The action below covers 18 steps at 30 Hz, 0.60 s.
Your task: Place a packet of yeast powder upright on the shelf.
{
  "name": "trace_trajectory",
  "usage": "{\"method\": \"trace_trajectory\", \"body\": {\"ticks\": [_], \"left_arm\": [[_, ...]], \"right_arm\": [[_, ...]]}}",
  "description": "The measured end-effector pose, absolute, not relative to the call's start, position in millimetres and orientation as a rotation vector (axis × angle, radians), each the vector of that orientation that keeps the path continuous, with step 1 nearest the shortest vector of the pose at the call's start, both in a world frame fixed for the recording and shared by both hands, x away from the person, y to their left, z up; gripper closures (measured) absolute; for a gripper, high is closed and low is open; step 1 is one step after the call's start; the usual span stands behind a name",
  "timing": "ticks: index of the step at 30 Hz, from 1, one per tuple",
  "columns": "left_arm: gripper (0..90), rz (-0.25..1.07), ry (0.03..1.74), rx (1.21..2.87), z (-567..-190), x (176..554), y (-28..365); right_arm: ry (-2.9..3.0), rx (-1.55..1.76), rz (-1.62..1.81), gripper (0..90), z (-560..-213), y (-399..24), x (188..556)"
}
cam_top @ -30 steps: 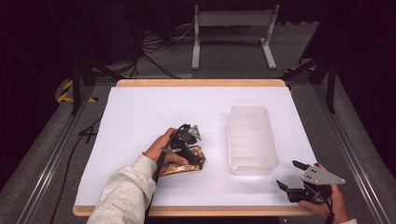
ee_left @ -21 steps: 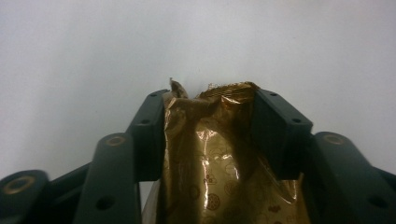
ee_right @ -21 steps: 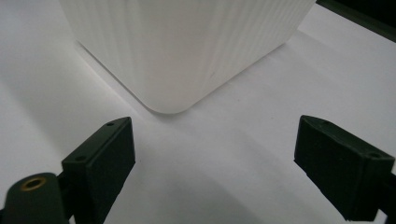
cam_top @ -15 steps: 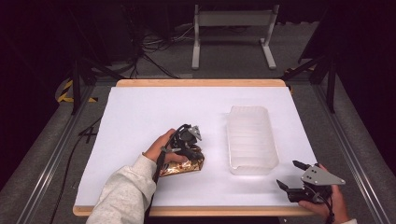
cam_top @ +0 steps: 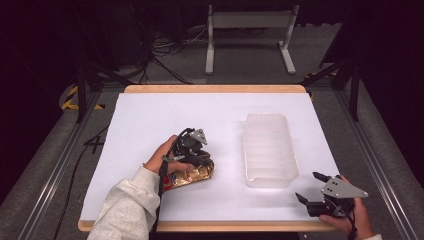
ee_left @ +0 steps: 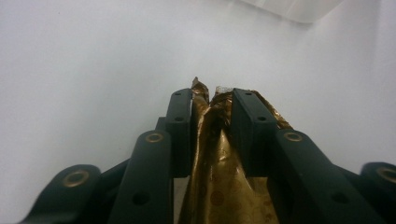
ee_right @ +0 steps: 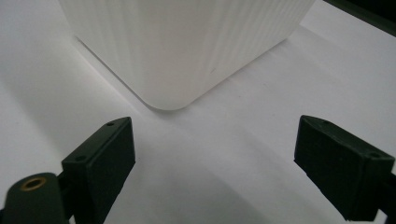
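A crinkled gold foil packet (cam_top: 192, 176) lies on the white table left of centre. My left gripper (cam_top: 196, 156) is shut on it, and in the left gripper view the gold foil packet (ee_left: 212, 140) is pinched between both black jaws, with my left gripper (ee_left: 212, 109) just above the table. A ribbed translucent white container (cam_top: 269, 148) stands to the right of centre. My right gripper (cam_top: 310, 187) rests near the front right corner, open, nothing between its jaws. In the right gripper view my right gripper (ee_right: 212, 154) faces a corner of the white container (ee_right: 187, 42).
The table (cam_top: 150, 120) has a wooden edge along the front and back. Beyond it are dark floor, cables and a white metal stand (cam_top: 250, 30). A person's sleeve (cam_top: 127, 210) comes in from the bottom left.
The left gripper and the gold packet have shifted slightly, with the packet now more tucked under the gripper. The right gripper has not moved.
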State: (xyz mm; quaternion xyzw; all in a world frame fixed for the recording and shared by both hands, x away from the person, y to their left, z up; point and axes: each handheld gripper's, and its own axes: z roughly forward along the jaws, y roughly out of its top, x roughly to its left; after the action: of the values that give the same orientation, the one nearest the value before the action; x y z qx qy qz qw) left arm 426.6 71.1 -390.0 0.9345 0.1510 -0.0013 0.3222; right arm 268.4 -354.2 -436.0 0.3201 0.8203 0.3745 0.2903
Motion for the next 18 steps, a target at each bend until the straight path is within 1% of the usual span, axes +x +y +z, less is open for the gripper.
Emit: {"method": "trace_trajectory", "body": {"ticks": [1, 2, 3, 7, 9, 11, 12, 14, 18], "left_arm": [[80.3, -0.03, 0.361, 2.466, -387, 424, 73], [82.2, 0.032, 0.34, 2.463, -381, 419, 74], [82.4, 0.032, 0.34, 2.463, -381, 419, 74], [82.7, 0.099, 0.338, 2.457, -373, 412, 76], [82.8, 0.154, 0.365, 2.415, -367, 411, 81], [83.1, 0.177, 0.372, 2.372, -359, 408, 85], [83.3, 0.224, 0.389, 2.335, -350, 404, 89], [83.3, 0.237, 0.397, 2.318, -347, 402, 90], [83.6, 0.289, 0.418, 2.221, -337, 397, 96]], "right_arm": [[2.188, 0.854, 0.998, 12.9, -436, -354, 268], [2.187, 0.854, 1.0, 12.9, -436, -355, 268], [2.187, 0.854, 1.0, 12.9, -436, -355, 268], [2.187, 0.853, 0.999, 12.9, -436, -354, 268], [2.187, 0.851, 0.998, 12.9, -436, -354, 268], [2.186, 0.85, 0.999, 12.9, -435, -354, 268], [2.185, 0.854, 1.001, 12.9, -435, -354, 268], [2.184, 0.854, 1.001, 12.9, -435, -355, 268], [2.183, 0.852, 1.0, 12.9, -435, -354, 268]]}}
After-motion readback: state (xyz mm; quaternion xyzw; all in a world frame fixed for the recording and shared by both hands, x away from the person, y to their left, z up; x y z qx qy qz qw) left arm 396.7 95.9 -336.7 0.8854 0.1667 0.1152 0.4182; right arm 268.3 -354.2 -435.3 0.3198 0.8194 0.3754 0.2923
